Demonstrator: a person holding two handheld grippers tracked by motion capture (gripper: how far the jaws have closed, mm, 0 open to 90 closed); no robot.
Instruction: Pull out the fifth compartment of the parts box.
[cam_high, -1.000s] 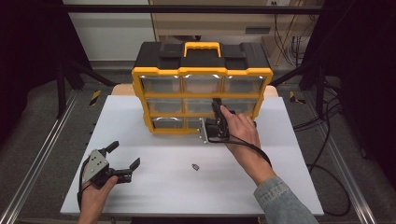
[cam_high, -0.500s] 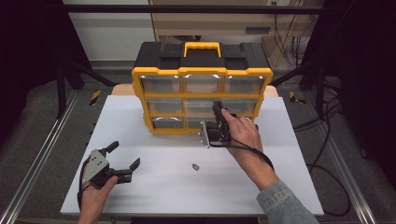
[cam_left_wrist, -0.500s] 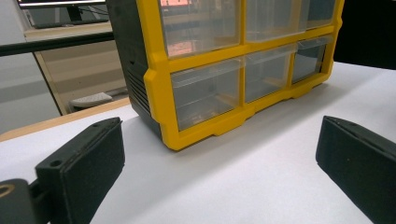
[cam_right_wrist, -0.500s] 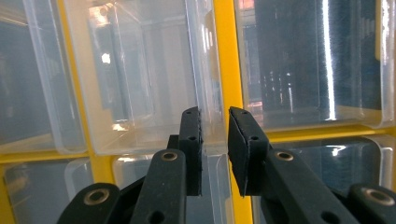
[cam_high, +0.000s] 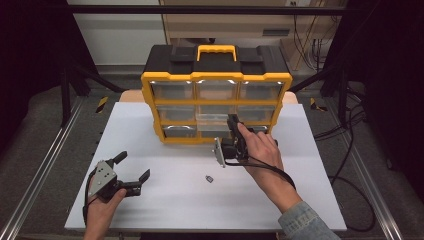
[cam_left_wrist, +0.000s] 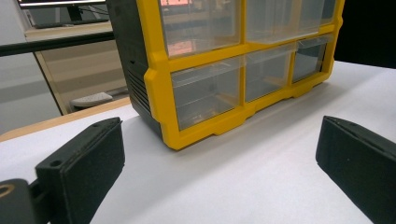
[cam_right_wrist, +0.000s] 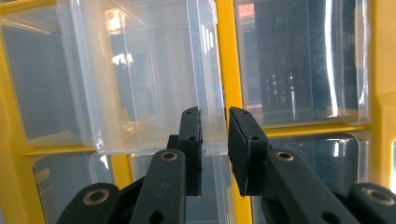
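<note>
Organizer (cam_high: 216, 95): sat at the back middle of the table (cam_high: 165, 210), drawers toward the person.
Middle drawer (cam_high: 214, 119): stuck out forward of its neighbours.
Right gripper (cam_high: 233, 122): was at that drawer's front (right corner).
Left gripper (cam_high: 132, 170): rested front left, well apart.
Small part (cam_high: 209, 178): lay between them, nearer the right.

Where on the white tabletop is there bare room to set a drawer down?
Bare: the stretch between the left gripper and the small part, and the table's right side. Crowded: in front of the organizer, where the right gripper meets the clear drawer.
</note>
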